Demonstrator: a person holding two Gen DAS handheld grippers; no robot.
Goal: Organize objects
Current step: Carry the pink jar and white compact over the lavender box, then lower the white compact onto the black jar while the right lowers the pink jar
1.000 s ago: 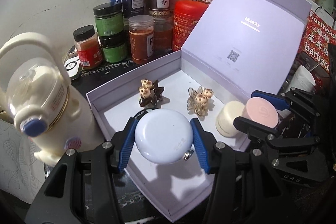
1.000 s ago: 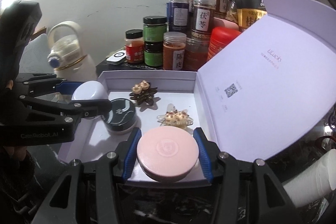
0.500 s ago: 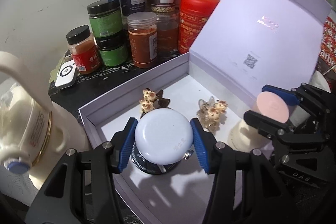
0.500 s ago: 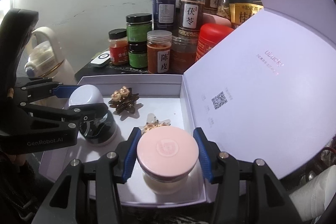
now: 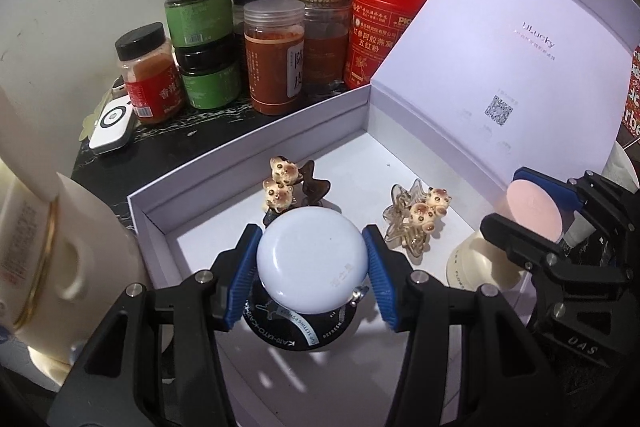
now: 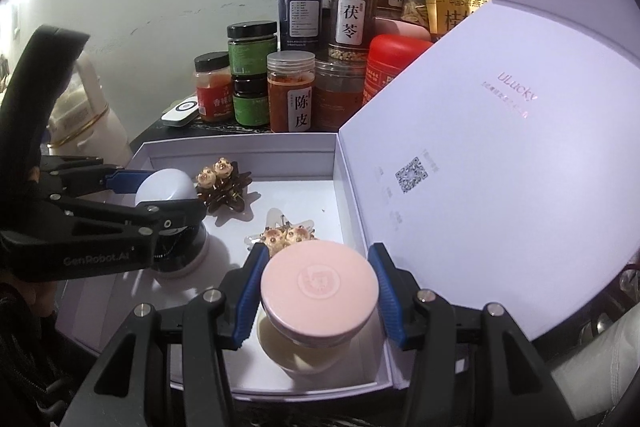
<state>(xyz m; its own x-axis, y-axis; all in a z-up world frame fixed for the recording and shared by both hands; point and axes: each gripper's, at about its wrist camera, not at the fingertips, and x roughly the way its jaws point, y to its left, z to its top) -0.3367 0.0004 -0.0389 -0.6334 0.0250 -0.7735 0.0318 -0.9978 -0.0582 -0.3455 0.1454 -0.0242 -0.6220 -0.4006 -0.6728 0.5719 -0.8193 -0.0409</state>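
Clamping 2 lids: left gripper fingers grip the pale-blue domed lid directly over its dark round jar; right gripper fingers grip the flat pink round lid above the cream jar. Both inside the open white gift box, lids sitting on the jars or just above, cannot tell; next motion probably vertical.

The pale lid hides most of the dark jar; the cream kettle is cut off at the left edge.
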